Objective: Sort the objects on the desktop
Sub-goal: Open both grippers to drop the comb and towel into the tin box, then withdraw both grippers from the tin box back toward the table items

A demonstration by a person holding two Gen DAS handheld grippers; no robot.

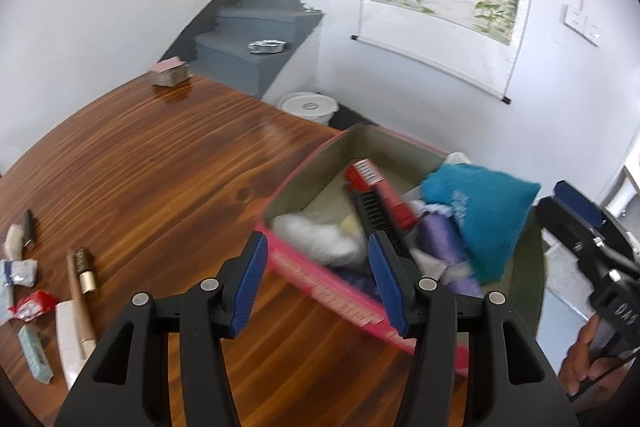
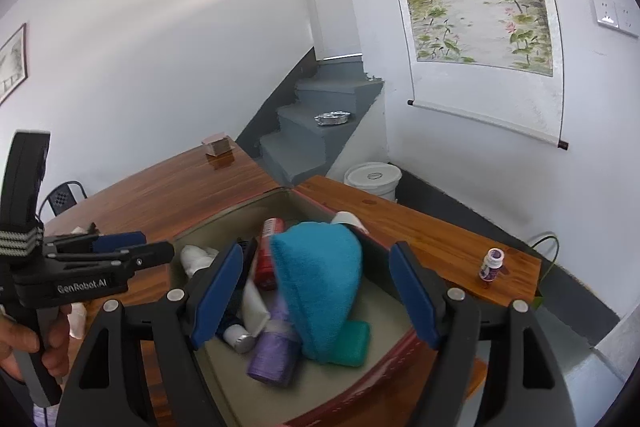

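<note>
A pink box (image 1: 320, 291) with a beige inside stands on the wooden table (image 1: 160, 179). In it lie a blue cloth (image 1: 480, 211), a red packet (image 1: 376, 187), a black comb (image 1: 374, 213), a purple roll (image 1: 440, 239) and a white plastic bag (image 1: 316, 239). My left gripper (image 1: 318, 279) hovers open over the box's near wall, nothing between its pads. My right gripper (image 2: 316, 287) stands open above the box; the blurred blue cloth (image 2: 320, 291) sits between its pads, touching neither. A green sponge (image 2: 352, 343) lies under the cloth.
Several small items lie on the table at the left: a red wrapper (image 1: 32, 307), a wooden stick (image 1: 80, 295), a white bar (image 1: 68, 339). A small purple bottle (image 2: 491, 264) stands right of the box. A tissue box (image 1: 169, 71) sits far back. A white bucket (image 1: 308, 107) stands on the floor.
</note>
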